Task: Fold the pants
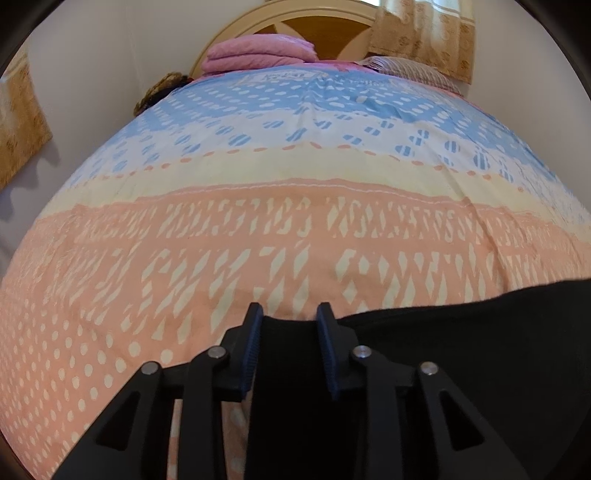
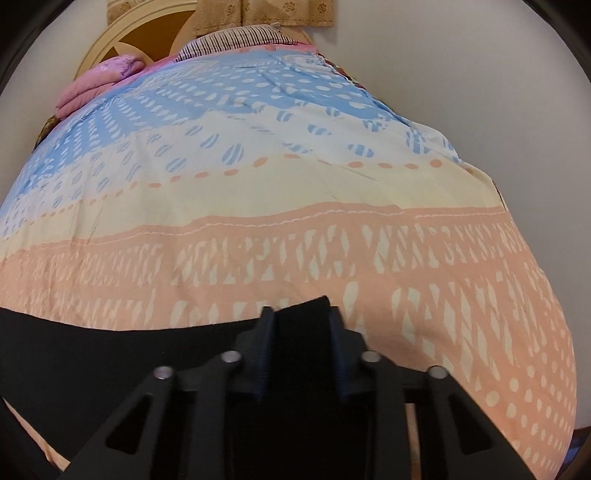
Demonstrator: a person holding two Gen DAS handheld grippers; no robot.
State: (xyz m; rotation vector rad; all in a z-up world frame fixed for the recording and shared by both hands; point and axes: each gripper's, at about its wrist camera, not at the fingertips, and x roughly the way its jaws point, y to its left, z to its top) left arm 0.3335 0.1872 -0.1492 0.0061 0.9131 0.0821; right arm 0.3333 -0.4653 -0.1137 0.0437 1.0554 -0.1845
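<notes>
- Left wrist view: the black pants [image 1: 461,350] lie on the patterned bedspread [image 1: 295,229], on its peach band at the near end, well away from the headboard [image 1: 280,26]. One corner of the cloth runs up between the fingers of the left gripper [image 1: 290,314]; the jaws are clenched on that edge, with dark fabric filling the narrow gap between the blue pads. From there the top edge stretches off rightward in a fairly straight line.
- Right wrist view: the same pants [image 2: 110,354] spread leftward from the right gripper [image 2: 301,314], again on the peach band far from the headboard [image 2: 147,33]. A small flap of cloth stands up between the pads, and the jaws are grasping it (the fabric looks doubled there, though black on black hides the layers).
- Handling, as I judge it: soft, light and limp, not fragile or slippery; it will sag between the two grips unless held taut.
- Where to hold: the two ends of one edge, as now, taking all layers well into the pads (a shallow pinch could drop a layer).
- The pink folded blanket [image 1: 258,55] near the headboard lies well apart from the work.
</notes>
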